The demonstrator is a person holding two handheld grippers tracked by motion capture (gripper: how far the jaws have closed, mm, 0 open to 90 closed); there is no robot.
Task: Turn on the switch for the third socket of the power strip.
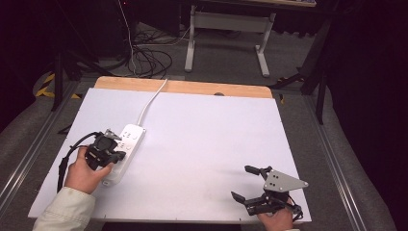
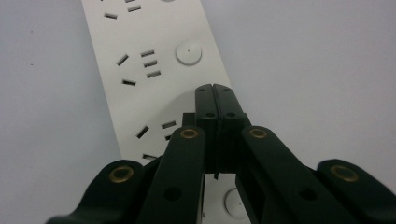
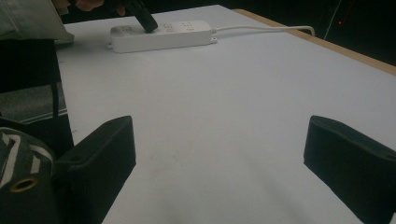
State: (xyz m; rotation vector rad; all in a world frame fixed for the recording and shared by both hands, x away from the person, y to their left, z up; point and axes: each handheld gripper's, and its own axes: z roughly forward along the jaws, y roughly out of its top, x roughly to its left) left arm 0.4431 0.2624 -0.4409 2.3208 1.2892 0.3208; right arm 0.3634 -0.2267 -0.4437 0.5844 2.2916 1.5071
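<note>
A white power strip (image 1: 129,142) lies on the left part of the white table (image 1: 202,139), and its cable (image 1: 151,100) runs off toward the far edge. My left gripper (image 1: 107,150), held in a hand, sits over the strip's near half. In the left gripper view its jaws (image 2: 215,91) are shut with nothing between them. The tips rest on or just above the strip (image 2: 140,60), below a round button (image 2: 188,52). My right gripper (image 1: 240,182) stands open near the table's front right, with bare table between its jaws (image 3: 224,149). It faces the power strip (image 3: 163,35) and the left gripper (image 3: 142,16).
A wooden strip (image 1: 192,87) borders the table's far edge. Beyond it are loose cables on the floor (image 1: 149,60) and a white desk frame (image 1: 226,33). Metal rails (image 1: 29,154) run along both sides of the table.
</note>
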